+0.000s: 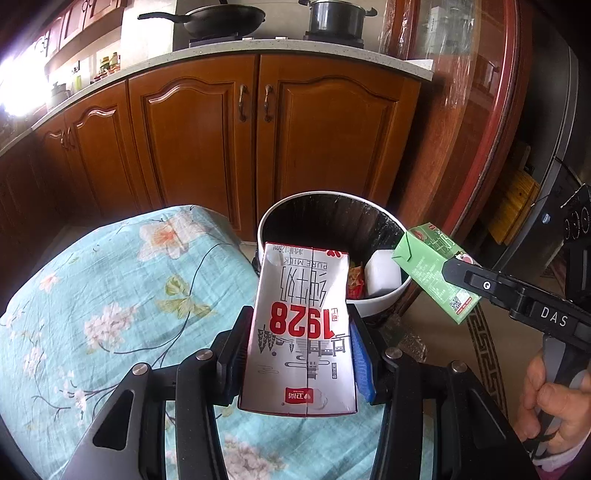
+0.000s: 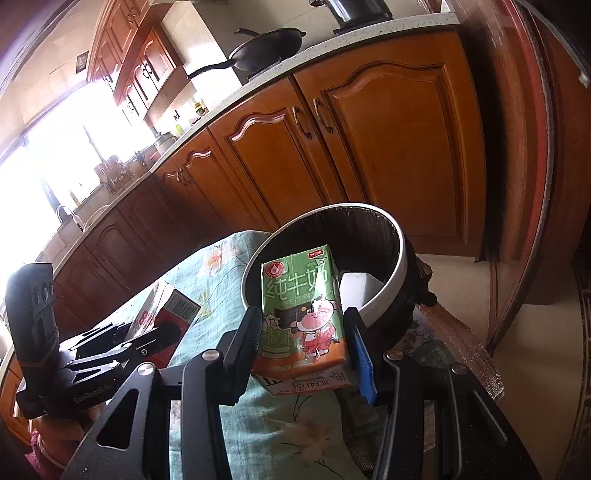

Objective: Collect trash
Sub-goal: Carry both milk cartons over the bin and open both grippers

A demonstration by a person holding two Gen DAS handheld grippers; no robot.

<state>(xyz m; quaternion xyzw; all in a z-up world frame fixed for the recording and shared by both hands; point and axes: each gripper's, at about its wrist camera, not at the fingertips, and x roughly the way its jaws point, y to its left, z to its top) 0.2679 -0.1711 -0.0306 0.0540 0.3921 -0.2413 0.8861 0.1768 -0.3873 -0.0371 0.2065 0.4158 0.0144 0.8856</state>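
Observation:
My left gripper [image 1: 301, 328] is shut on a white milk carton [image 1: 299, 328] marked 1928, held above the table edge just short of the trash bin [image 1: 384, 299]. My right gripper [image 2: 303, 328] is shut on a green milk carton [image 2: 301, 306], held in front of the bin [image 2: 384, 295]. The green carton [image 1: 432, 271] also shows in the left wrist view, over the bin's right rim. The left gripper with the white carton [image 2: 147, 317] shows at the left in the right wrist view. The bin is white with a black liner and holds a white block [image 1: 380, 273] and wrappers [image 1: 354, 280].
A table with a light blue floral cloth [image 1: 110, 295] lies under both grippers. Wooden kitchen cabinets [image 1: 258, 140] stand behind the bin, with a wok [image 1: 221, 20] and a pot [image 1: 336, 16] on the counter. A wooden door frame [image 1: 480, 110] is at the right.

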